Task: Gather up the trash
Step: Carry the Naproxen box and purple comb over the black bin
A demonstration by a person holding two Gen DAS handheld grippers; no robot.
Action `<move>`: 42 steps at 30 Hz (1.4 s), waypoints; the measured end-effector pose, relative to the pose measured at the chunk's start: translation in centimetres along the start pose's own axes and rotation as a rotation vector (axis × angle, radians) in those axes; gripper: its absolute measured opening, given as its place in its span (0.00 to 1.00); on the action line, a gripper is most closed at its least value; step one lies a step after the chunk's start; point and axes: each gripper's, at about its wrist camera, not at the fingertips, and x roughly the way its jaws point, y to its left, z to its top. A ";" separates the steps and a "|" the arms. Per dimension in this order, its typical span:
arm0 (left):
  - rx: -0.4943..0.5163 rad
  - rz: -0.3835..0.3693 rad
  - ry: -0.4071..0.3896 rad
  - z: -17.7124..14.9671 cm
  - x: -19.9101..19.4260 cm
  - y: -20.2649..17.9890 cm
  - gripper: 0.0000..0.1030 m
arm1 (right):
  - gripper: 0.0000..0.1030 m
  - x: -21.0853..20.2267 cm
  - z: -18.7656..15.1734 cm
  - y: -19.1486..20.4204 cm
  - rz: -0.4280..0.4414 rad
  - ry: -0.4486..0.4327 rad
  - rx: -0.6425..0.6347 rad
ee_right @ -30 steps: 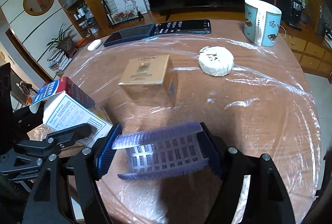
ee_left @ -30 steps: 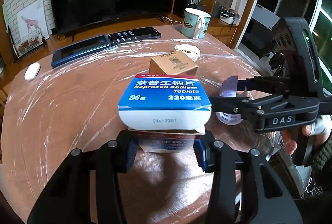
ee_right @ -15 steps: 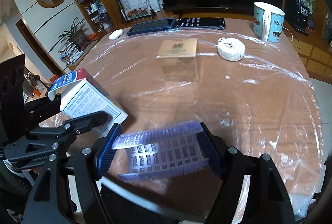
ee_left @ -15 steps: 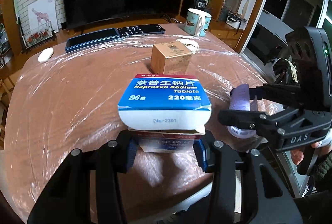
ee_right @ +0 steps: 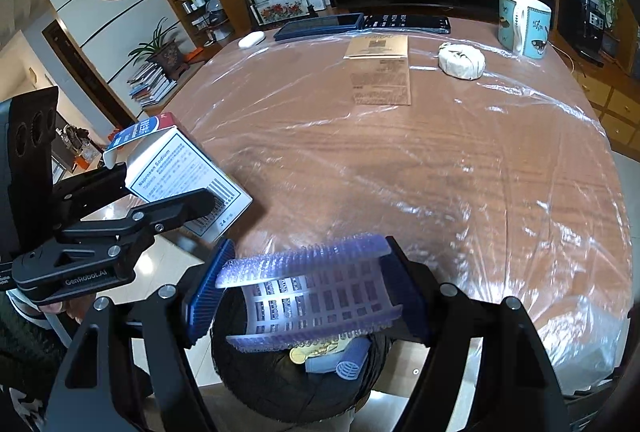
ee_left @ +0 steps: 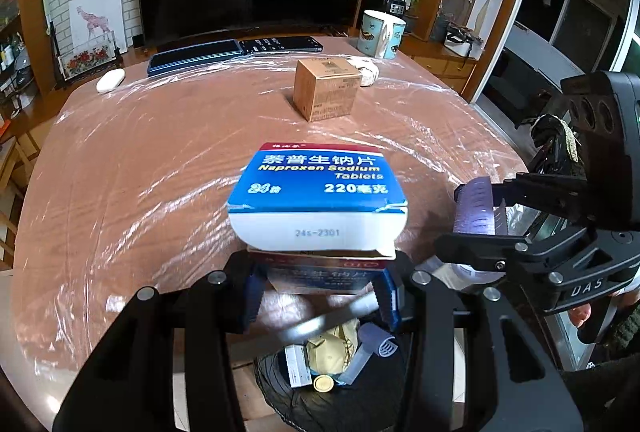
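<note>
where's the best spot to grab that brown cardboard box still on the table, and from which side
Grip the brown cardboard box across its two upright side faces, coming down from above. It stands squarely on the table with its flat top showing, nothing leaning on it. The white wrapped bundle lies close beside it, so probably put the fingers on the faces away from that.

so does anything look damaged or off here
Yes: the Naproxen tablet box in the left gripper has its end flap sprung open, bulging. The purple hair roller in the right gripper looks intact.
</note>
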 end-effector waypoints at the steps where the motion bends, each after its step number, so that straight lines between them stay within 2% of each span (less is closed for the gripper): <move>1: 0.003 0.004 0.000 -0.2 -0.2 -0.1 0.46 | 0.71 -0.1 -0.2 0.1 0.002 0.001 -0.003; 27: -0.002 0.038 0.008 -5.6 -4.2 -1.8 0.46 | 0.71 -0.7 -5.8 3.4 0.042 0.083 -0.066; 42: -0.003 0.042 0.053 -8.2 -4.2 -2.8 0.46 | 0.71 0.6 -7.6 3.3 0.047 0.131 -0.066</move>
